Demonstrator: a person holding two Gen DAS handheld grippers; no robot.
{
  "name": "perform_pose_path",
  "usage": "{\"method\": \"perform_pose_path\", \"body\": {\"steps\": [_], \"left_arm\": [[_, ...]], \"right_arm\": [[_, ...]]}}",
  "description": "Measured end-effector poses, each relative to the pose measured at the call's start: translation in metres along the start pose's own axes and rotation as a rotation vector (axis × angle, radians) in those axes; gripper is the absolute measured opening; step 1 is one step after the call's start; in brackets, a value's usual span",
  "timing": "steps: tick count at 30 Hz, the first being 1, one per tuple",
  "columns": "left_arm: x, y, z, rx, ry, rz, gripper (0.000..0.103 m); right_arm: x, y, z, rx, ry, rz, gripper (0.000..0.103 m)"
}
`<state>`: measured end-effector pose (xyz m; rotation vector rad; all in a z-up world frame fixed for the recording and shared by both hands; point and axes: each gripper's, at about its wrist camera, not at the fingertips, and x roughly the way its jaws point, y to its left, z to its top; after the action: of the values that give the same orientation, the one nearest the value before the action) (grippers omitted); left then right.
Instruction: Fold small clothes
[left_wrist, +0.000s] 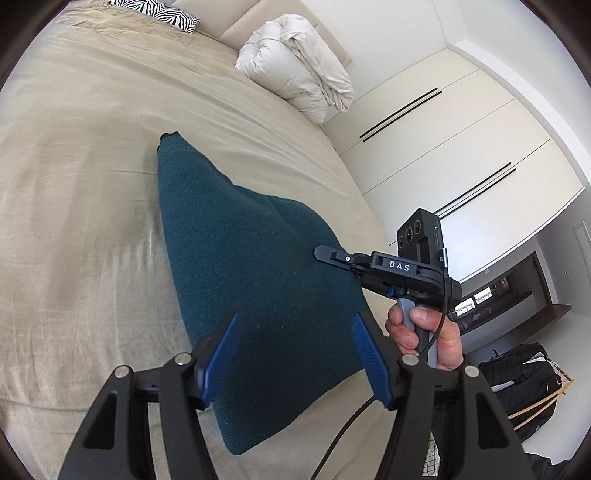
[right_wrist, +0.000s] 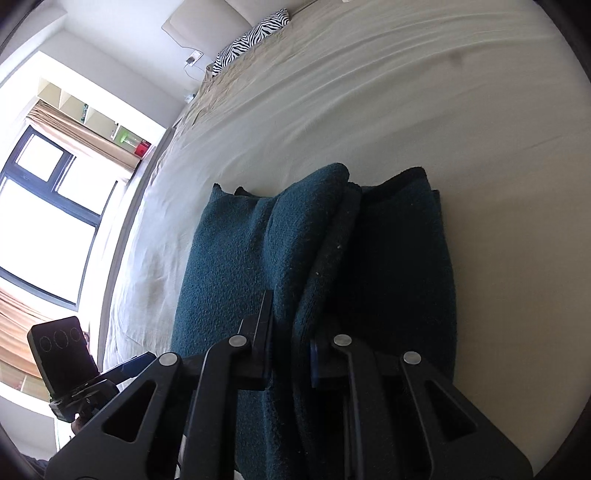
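A dark teal knitted garment (left_wrist: 236, 266) lies folded on the beige bed (left_wrist: 74, 184). My left gripper (left_wrist: 291, 354) is open above its near part, blue pads apart and holding nothing. My right gripper (left_wrist: 323, 255) shows from the side at the garment's right edge, its jaws shut on the fabric. In the right wrist view my right gripper (right_wrist: 290, 332) is shut on a raised fold of the teal garment (right_wrist: 229, 251), which bunches in thick layers between the fingers. The left gripper's body (right_wrist: 66, 354) shows at the lower left.
A rolled white duvet (left_wrist: 295, 74) and a zebra-print pillow (left_wrist: 162, 11) lie at the head of the bed. White wardrobe doors (left_wrist: 461, 147) stand to the right. A window (right_wrist: 40, 221) is beyond the bed's left edge. A dark bag (left_wrist: 524, 376) sits on the floor.
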<state>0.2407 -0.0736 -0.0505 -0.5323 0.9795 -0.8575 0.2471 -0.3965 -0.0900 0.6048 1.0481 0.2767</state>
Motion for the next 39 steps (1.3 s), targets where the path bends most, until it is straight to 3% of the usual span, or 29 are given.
{"method": "perform_pose_path", "body": {"steps": [9, 14, 20, 23, 27, 30, 35, 39], "left_arm": [[0.004, -0.012, 0.000, 0.049, 0.018, -0.008, 0.065], [0.010, -0.016, 0.004, 0.059, 0.029, -0.004, 0.065], [0.021, -0.010, 0.006, 0.047, 0.029, 0.026, 0.065], [0.023, -0.010, 0.013, 0.065, 0.012, 0.046, 0.065], [0.034, -0.014, 0.033, 0.101, -0.017, 0.063, 0.065], [0.053, -0.015, 0.051, 0.121, -0.022, 0.078, 0.065], [0.104, -0.006, 0.070, 0.143, 0.075, 0.159, 0.065], [0.127, 0.000, 0.068, 0.179, 0.139, 0.207, 0.064]], "right_arm": [[-0.015, -0.052, -0.001, 0.064, -0.011, -0.031, 0.013], [0.013, -0.058, -0.001, 0.082, -0.005, -0.043, 0.013], [0.025, -0.089, -0.012, 0.194, -0.046, 0.094, 0.017], [0.017, -0.082, -0.013, 0.209, -0.071, 0.019, 0.023], [-0.017, -0.061, -0.006, 0.178, -0.181, -0.116, 0.024], [-0.035, -0.041, 0.005, 0.142, -0.220, 0.005, 0.024], [-0.008, -0.008, 0.033, 0.097, -0.146, 0.042, 0.024], [0.029, -0.028, 0.041, 0.159, -0.069, 0.005, 0.024]]}}
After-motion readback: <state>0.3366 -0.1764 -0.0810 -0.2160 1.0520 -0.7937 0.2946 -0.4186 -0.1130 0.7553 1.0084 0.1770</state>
